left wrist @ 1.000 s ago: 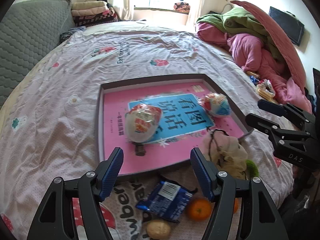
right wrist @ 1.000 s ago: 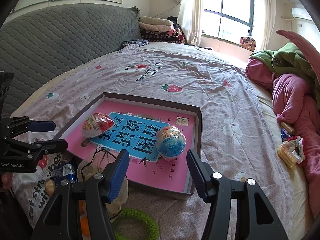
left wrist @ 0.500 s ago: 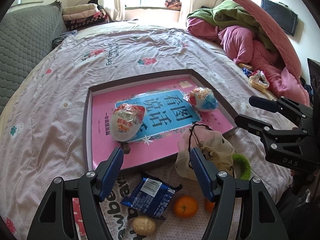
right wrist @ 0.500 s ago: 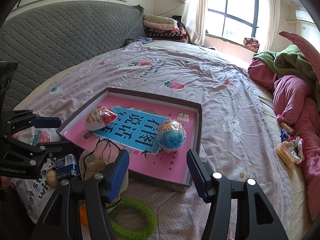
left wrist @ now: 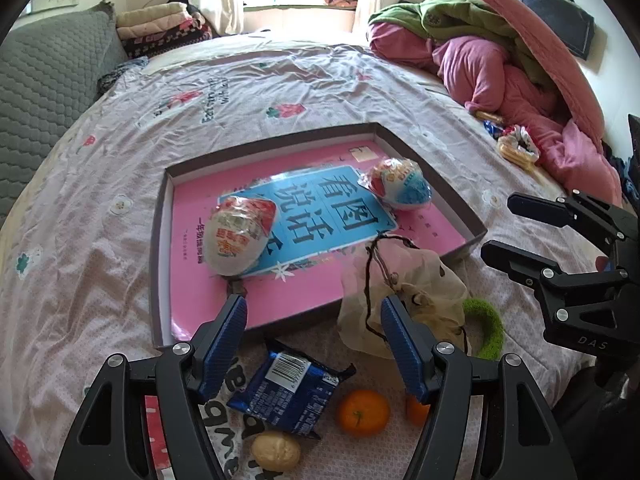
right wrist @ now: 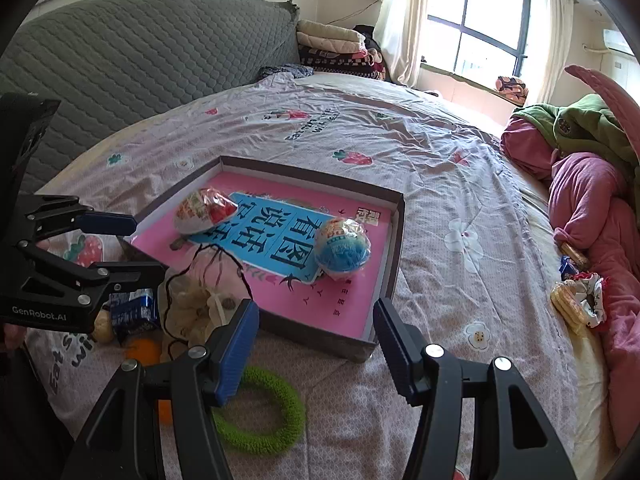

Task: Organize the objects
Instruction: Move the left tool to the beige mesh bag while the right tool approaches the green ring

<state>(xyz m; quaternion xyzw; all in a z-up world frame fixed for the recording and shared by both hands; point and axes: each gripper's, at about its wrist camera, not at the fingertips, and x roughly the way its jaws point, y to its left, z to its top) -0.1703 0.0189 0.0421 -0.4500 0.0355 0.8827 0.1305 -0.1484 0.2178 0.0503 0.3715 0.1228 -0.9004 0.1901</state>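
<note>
On the bed [left wrist: 280,92] sits a shallow box tray [left wrist: 158,240] with a pink book cover lying flat in it, and two wrapped egg-shaped toys rest on that cover: a red-and-white one [left wrist: 240,240] towards the left, a blue-and-white one [left wrist: 400,186] towards the right. The loose things, by my reckoning the ones left to sort, lie on the sheet just in front of the tray's near wall: a walnut [left wrist: 276,450], a dark blue snack packet [left wrist: 288,394], a mandarin [left wrist: 363,412] with a second orange fruit half hidden beside it, a gauzy drawstring pouch [left wrist: 400,292] leaning on the tray's near corner, and a green ring [left wrist: 486,330] past the pouch.

To do this step well, I would say take one item at a time. The snack packet lies flat and crinkly, so pinching a raised edge should serve better than pressing down on it. The fruit and the walnut will likely roll, so they want a centred squeeze. The pouch is soft and is best taken by its gathered neck.

The left gripper [left wrist: 314,344] hangs tilted downward above the packet, its blue pads spread apart with nothing between them. The right gripper [right wrist: 316,344] is angled down over the tray's near right corner, the green ring just below its left finger [right wrist: 236,348]; its jaws also stand apart and hold nothing.
</note>
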